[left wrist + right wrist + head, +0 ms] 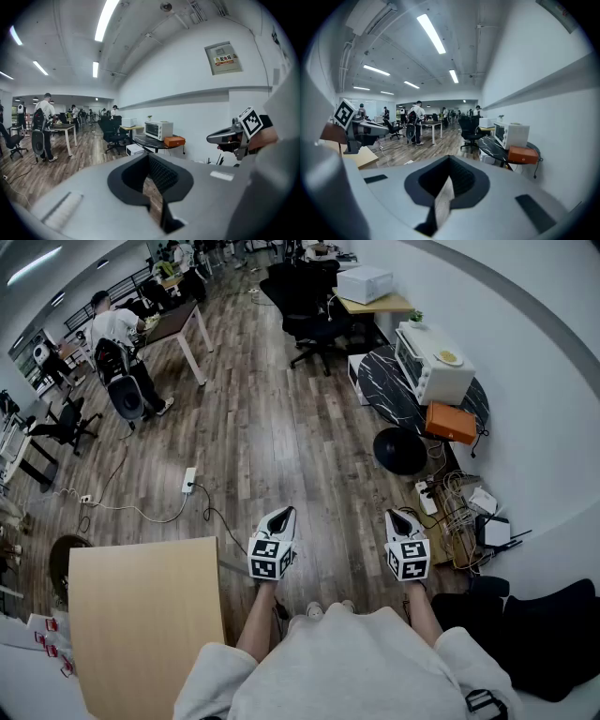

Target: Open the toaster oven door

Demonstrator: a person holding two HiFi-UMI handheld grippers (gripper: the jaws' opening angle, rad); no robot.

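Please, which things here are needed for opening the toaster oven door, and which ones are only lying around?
Needed: toaster oven; left gripper; right gripper.

Lying about: orange box beside the oven; black office chair; wooden table; power strip on the floor.

No legible text. Wall box (224, 58) carries a yellow label with red characters, too small to read.

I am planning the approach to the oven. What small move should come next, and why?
Probably step forward and to the right, toward the toaster oven. It stands far off on the dark table, door closed, while the left gripper and right gripper hang shut and empty.
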